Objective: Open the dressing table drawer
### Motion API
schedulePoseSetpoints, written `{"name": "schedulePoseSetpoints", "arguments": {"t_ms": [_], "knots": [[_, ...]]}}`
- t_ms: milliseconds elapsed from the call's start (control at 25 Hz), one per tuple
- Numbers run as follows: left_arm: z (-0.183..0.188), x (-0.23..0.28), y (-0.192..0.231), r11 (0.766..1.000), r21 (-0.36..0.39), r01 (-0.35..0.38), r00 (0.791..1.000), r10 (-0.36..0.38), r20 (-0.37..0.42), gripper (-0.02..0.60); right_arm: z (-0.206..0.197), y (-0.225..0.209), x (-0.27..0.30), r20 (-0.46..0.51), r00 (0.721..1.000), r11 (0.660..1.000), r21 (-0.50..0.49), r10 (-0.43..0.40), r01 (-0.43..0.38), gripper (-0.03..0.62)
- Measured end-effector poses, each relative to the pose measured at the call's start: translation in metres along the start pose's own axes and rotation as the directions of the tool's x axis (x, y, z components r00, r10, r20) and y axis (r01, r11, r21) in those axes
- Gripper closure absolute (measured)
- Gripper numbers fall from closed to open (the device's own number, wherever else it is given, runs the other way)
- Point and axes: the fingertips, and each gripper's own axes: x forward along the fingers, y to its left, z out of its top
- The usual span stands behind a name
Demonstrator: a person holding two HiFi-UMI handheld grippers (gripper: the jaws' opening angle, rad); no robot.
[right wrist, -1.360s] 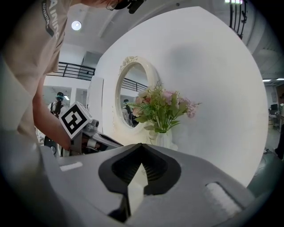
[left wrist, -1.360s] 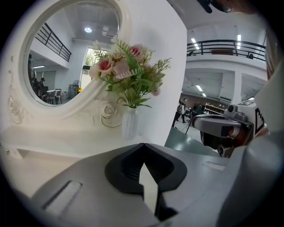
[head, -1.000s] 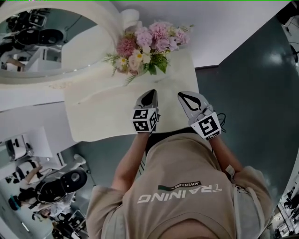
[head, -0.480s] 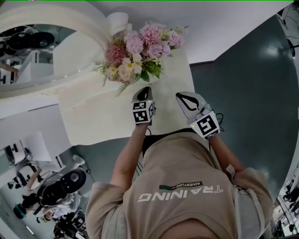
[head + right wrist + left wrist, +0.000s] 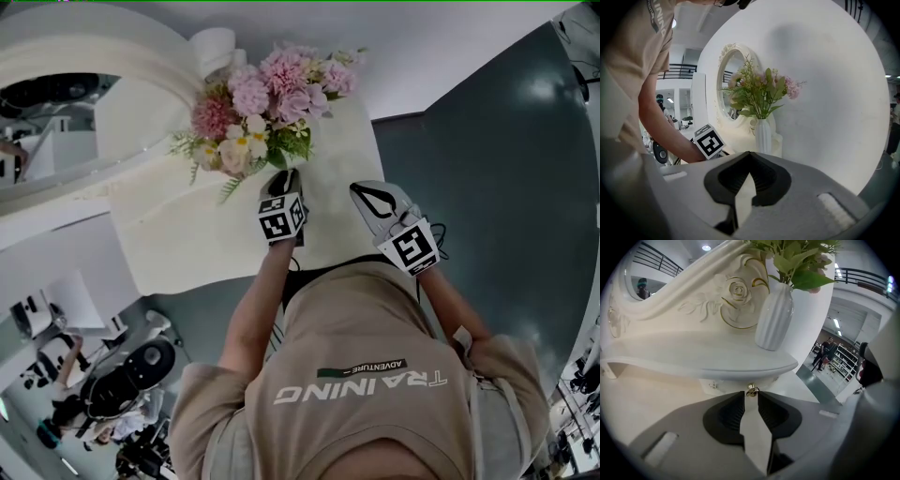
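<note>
Bench [image 5: 187, 234]: cream-white; carved rose [image 5: 738, 290] outlined gold.
Drawer knob [image 5: 751, 390]: gold.
Vase [image 5: 774, 317]: white, ribbed.
Flowers [image 5: 262, 98]: pink, cream; green leaves.
Left hand-held gripper [image 5: 751, 395]: grey, black ribbed pads [image 5: 729, 413]; marker cube [image 5: 280, 218] black-and-white squares.
Shirt [image 5: 361, 337]: beige, white lettering.

- My left gripper [image 5: 751, 395] fills the view from 6 o'clock up to centre, its two jaws standing a little apart.
- A small gold knob [image 5: 751, 390] sits in the gap at their tips; I can't tell whether the pads press on it.
- The knob is fixed to the white drawer front [image 5: 723, 383], just under a rounded ledge [image 5: 717, 363].
- On the ledge, toward 12 o'clock, a ribbed white vase [image 5: 774, 317] stands upright, holding green leaves [image 5: 801, 263].
- At 11 o'clock, beside the vase, I see a carved rose [image 5: 737, 290] with gold trim.
- At 10 o'clock is a mirror [image 5: 640, 277].
- At 3 o'clock, far behind, two people [image 5: 827, 352] stand.
</note>
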Motion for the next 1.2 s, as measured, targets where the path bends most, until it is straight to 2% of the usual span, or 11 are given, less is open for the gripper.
{"name": "schedulePoseSetpoints", "arguments": {"t_ms": [80, 240, 320, 680, 1200], "knots": [[0.0, 0.001, -0.002, 1.0, -0.005, 0.002, 1.0, -0.002, 0.005, 0.433, -0.003, 0.0, -0.001, -0.002, 1.0, 1.0, 0.006, -0.003, 0.003, 0.591], [0.001, 0.009, 0.0, 1.0, -0.02, -0.011, 1.0, 0.011, 0.003, 0.436, -0.007, 0.003, -0.004, -0.007, 1.0, 1.0, 0.006, -0.001, 0.001, 0.591], [0.002, 0.013, -0.001, 1.0, -0.023, -0.009, 1.0, 0.009, 0.001, 0.471, -0.006, 0.004, -0.005, -0.006, 1.0, 1.0, 0.003, -0.001, 0.001, 0.591], [-0.004, 0.009, -0.008, 1.0, -0.021, -0.022, 1.0, 0.021, -0.007, 0.472, -0.009, 0.0, -0.016, -0.006, 1.0, 1.0, 0.001, -0.026, 0.026, 0.591], [-0.023, -0.006, -0.016, 0.999, -0.035, -0.026, 0.999, 0.025, -0.02, 0.472, -0.005, 0.01, -0.024, 0.01, 1.0, 1.0, -0.001, -0.008, 0.008, 0.591]]}}
